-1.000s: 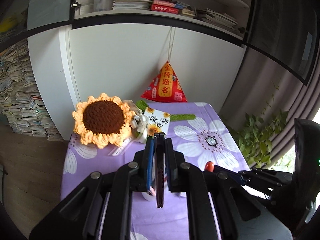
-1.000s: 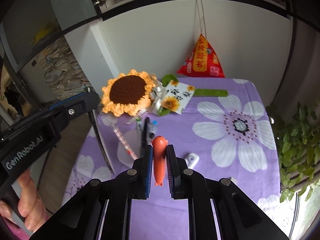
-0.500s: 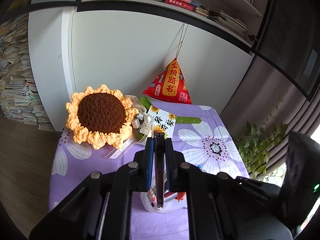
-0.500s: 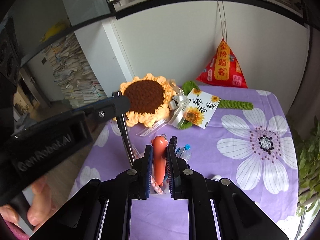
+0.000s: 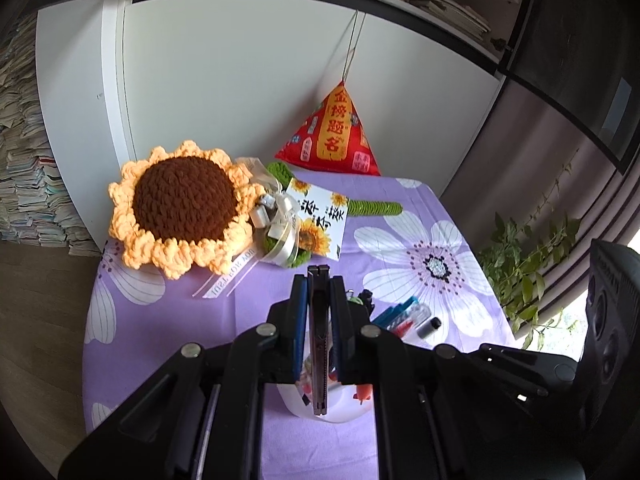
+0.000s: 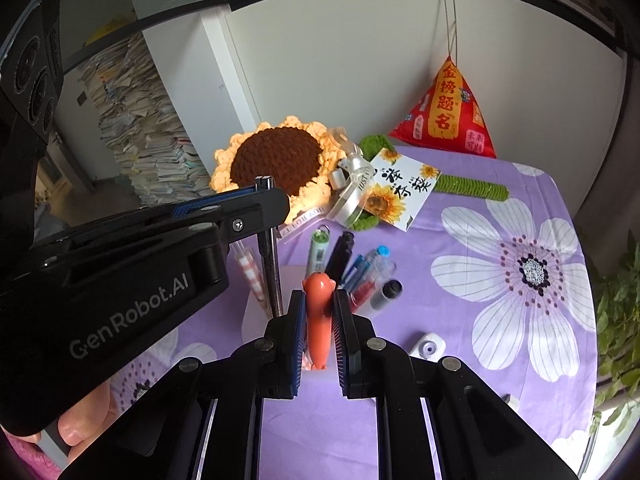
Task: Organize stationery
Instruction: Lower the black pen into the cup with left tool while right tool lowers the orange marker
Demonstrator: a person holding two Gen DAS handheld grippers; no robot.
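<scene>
A purple tablecloth [image 6: 472,360] printed with large white flowers was seen from two handheld grippers angled downward over it.

To the left, the left gripper [image 5: 319,280] was clamped on a slim dark utility knife [image 5: 319,344], held upright between the pads, with its lower end over a white container [image 5: 344,412] lying on the cloth. In the right wrist view the same knife [image 6: 267,248] was seen as a thin dark bar hanging below that gripper [image 6: 264,186], just left of the right gripper's fingers. Part of a hand [image 6: 76,420] was visible at the lower left edge.

At the centre, the right gripper [image 6: 318,300] was closed on an orange novelty pen [image 6: 319,320] shaped like a small animal, its head protruding above the pads.

Just ahead of the right gripper, a cluster of pens [image 6: 352,264] lay on the cloth: a green one, a black one and several blue ones. A small white correction tape [image 6: 428,346] lay right of the fingers.

Farther ahead, a crocheted sunflower [image 6: 276,160] and a sunflower card [image 6: 396,190] were seen. Beyond them, to the right, a red triangular pouch [image 6: 444,116] hung against the white wall.
</scene>
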